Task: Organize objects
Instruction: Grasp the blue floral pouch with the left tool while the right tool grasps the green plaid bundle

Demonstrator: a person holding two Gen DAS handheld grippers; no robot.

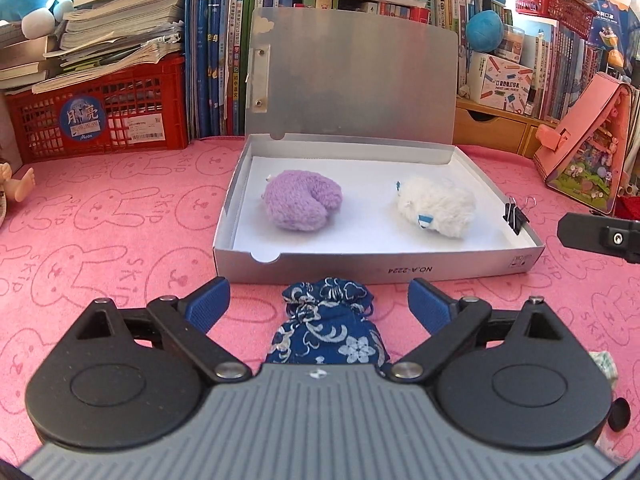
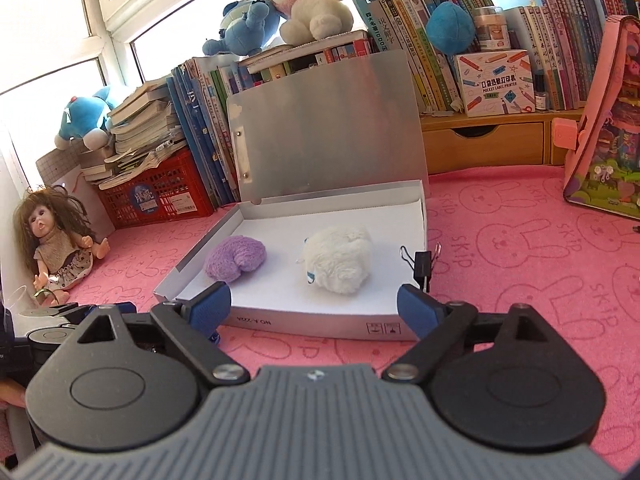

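Left wrist view puts the open box [image 1: 376, 268] mid-table on the pink cloth [image 1: 100, 240], lid up, with the purple plush [image 1: 302, 200] and the white plush [image 1: 434, 208] lying well apart inside. Your left gripper [image 1: 320, 306] stands wide and empty over the blue floral pouch [image 1: 328, 328], just outside the box's near edge; I'd close low on its body. Your right gripper [image 2: 314, 308] is wide, holding nothing. Mind the binder clip [image 1: 516, 216] on the right rim

The blue floral pouch [image 1: 326, 328], lying between the fingers [image 1: 208, 304], had its near end hidden under the gripper body. A patterned scrap [image 1: 605, 364], outside the right-hand finger, was mostly covered.
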